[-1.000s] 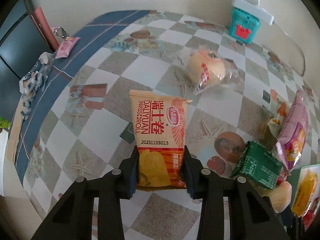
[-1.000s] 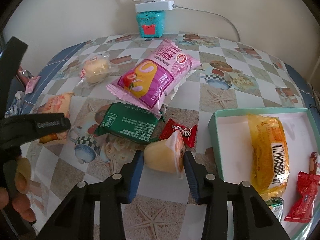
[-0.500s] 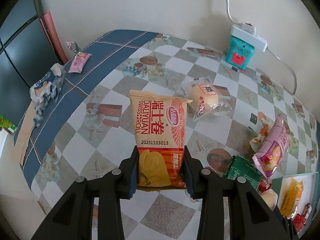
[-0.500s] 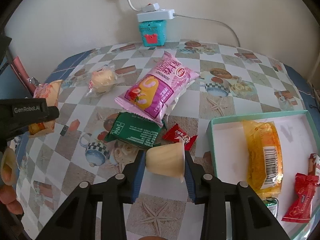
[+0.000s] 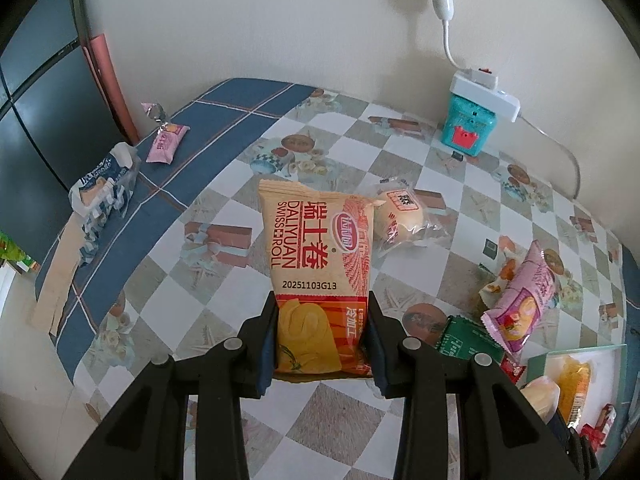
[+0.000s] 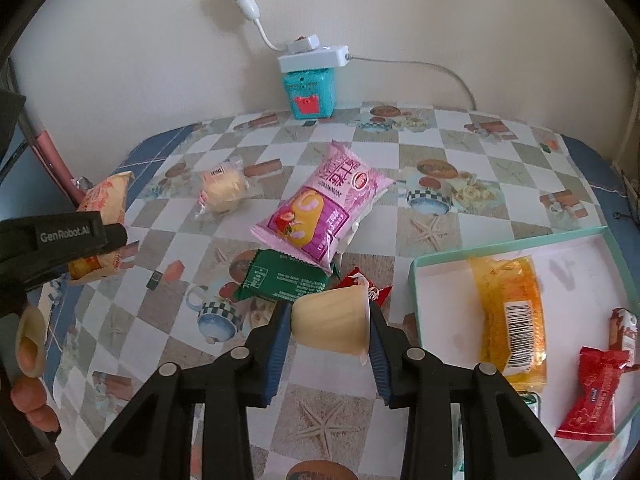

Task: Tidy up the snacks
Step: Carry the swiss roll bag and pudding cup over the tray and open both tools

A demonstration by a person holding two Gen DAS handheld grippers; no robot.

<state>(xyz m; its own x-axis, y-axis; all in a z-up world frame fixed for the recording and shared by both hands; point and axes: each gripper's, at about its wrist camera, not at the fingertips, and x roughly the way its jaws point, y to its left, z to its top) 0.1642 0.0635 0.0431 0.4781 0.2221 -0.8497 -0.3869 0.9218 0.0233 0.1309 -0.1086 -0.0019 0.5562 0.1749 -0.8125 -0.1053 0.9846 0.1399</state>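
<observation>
Both grippers now ride higher than a second ago: in each wrist view the table (image 5: 208, 184) has dropped away and more wall shows, so two snacks are clear of the surface at once and, by my reading, ready to travel right toward the tray (image 6: 516, 246). Left gripper (image 5: 322, 336) is clamped on the lower end of the orange Swiss-roll packet (image 5: 316, 256), a flat, crinkly foil pillow pack standing upright over the checked, glossy oilcloth. Right gripper (image 6: 330, 330) is clenched on the jelly cup (image 6: 330, 320), a small pale, smooth tapered tub lying on its side between the blue pads, just left of the tray's near-left corner. Tray is shallow, teal-rimmed, white inside, and holds a clear-wrapped yellow cake (image 6: 510, 316) plus red candies (image 6: 592, 392). Remaining on the table: a puffy pink packet (image 6: 324, 212) overlapping a flat green sachet (image 6: 280, 278), a red candy tucked behind the cup, and farther left a round bun in loose clear film (image 6: 222, 190). Teal box with power strip (image 6: 308, 80) sits at the far wall.
</observation>
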